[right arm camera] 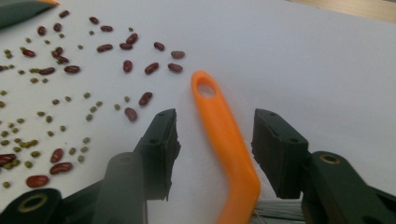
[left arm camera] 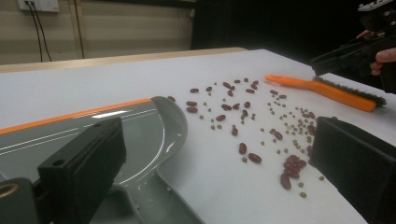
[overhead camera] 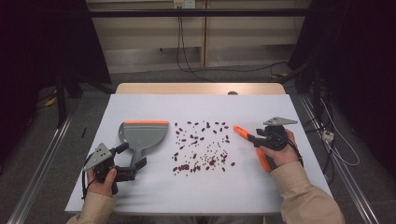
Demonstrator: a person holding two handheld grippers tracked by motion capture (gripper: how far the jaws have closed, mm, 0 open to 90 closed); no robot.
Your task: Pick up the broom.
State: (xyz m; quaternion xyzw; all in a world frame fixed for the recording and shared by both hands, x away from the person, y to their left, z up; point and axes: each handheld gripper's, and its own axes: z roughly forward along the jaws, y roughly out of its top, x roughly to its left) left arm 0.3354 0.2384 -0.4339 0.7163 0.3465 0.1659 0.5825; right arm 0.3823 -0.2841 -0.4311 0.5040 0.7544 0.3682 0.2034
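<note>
One brush [overhead camera: 252, 141], orange plastic handle with a dark bristle strip: judged light, stiff and rather slick, best pinched across the narrow handle just ahead of the bristles. It lies flat on the white sheet [overhead camera: 261, 107] at 3 o'clock of the beans [overhead camera: 201, 144], handle pointing to 10 o'clock. The right gripper [right arm camera: 215, 149] straddles that handle, jaws part-closed and not yet touching; left gripper [overhead camera: 122, 162] released, by the dustpan [overhead camera: 142, 135] handle.
</note>
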